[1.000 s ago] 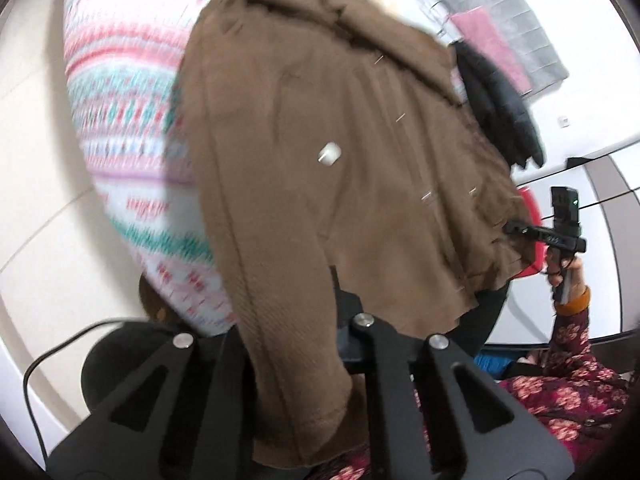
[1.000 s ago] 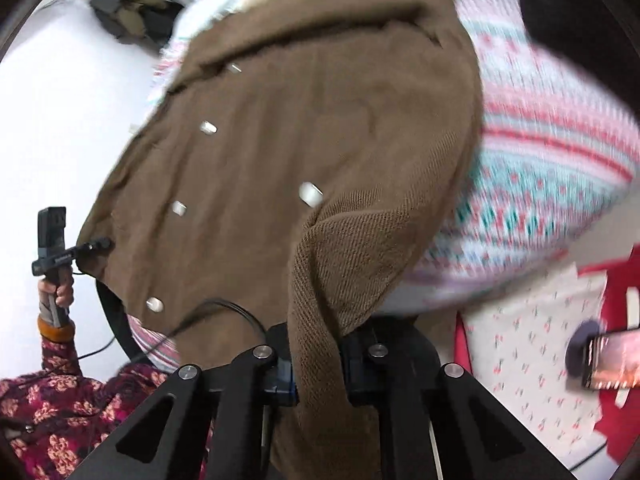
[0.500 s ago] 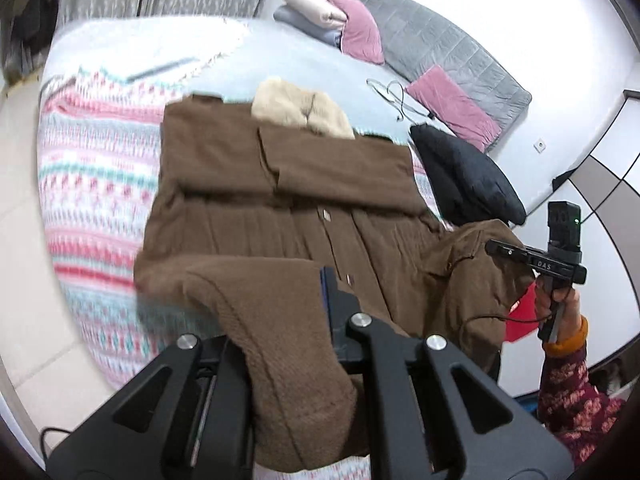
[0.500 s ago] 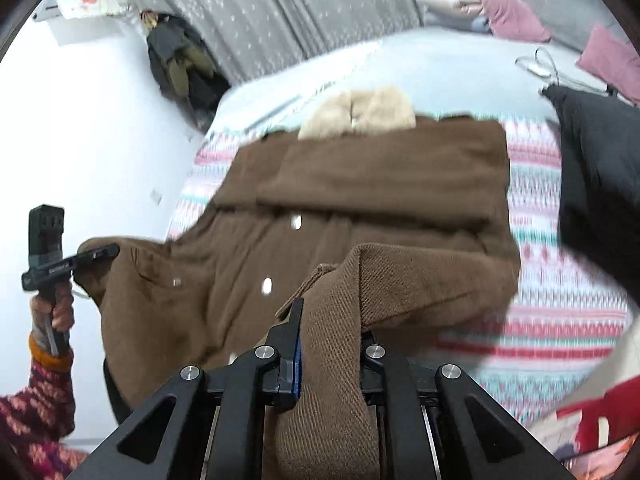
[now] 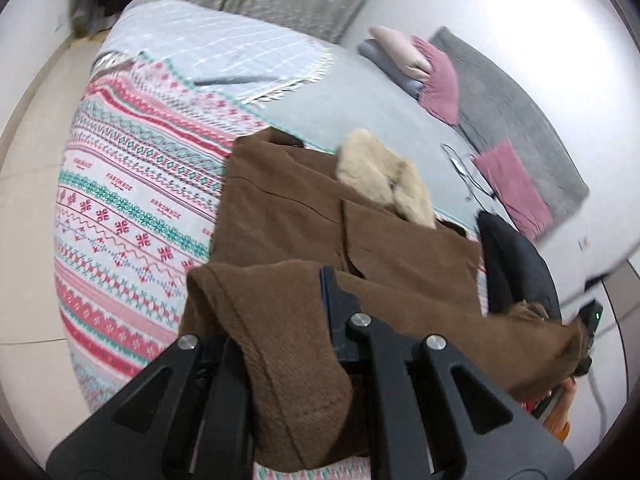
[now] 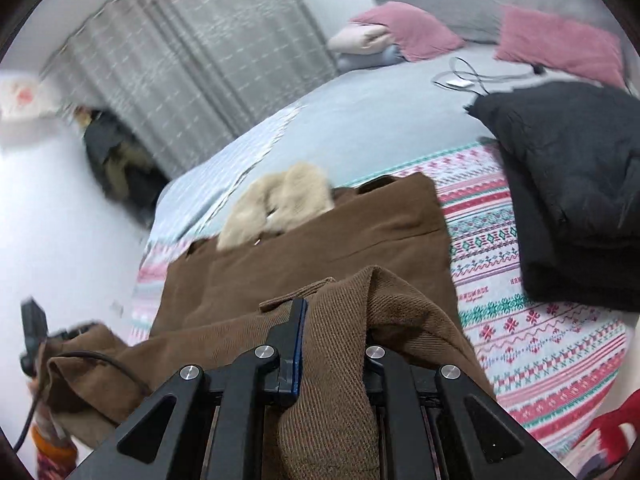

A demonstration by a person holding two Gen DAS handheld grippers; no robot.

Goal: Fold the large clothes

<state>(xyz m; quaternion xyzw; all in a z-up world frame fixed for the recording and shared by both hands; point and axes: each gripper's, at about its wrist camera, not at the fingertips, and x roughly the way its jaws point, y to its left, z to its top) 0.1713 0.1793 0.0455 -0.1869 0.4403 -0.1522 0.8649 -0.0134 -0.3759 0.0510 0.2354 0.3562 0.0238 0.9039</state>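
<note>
A large brown coat with a cream fur collar lies on the patterned bedspread. My left gripper is shut on the coat's lower hem corner and holds it up over the coat's body. My right gripper is shut on the other hem corner, also lifted. The coat and its collar show in the right wrist view too. The hem sags between the two grippers.
A folded black jacket lies on the bed to the right of the coat. Pink pillows and a grey headboard cushion are at the far end. A cable lies on the grey sheet. Grey curtains hang behind.
Both grippers have lifted the coat's lower hem from below the bed edge and carried it up and forward over the coat's body. The view has swung from the hanging coat to the bed.
</note>
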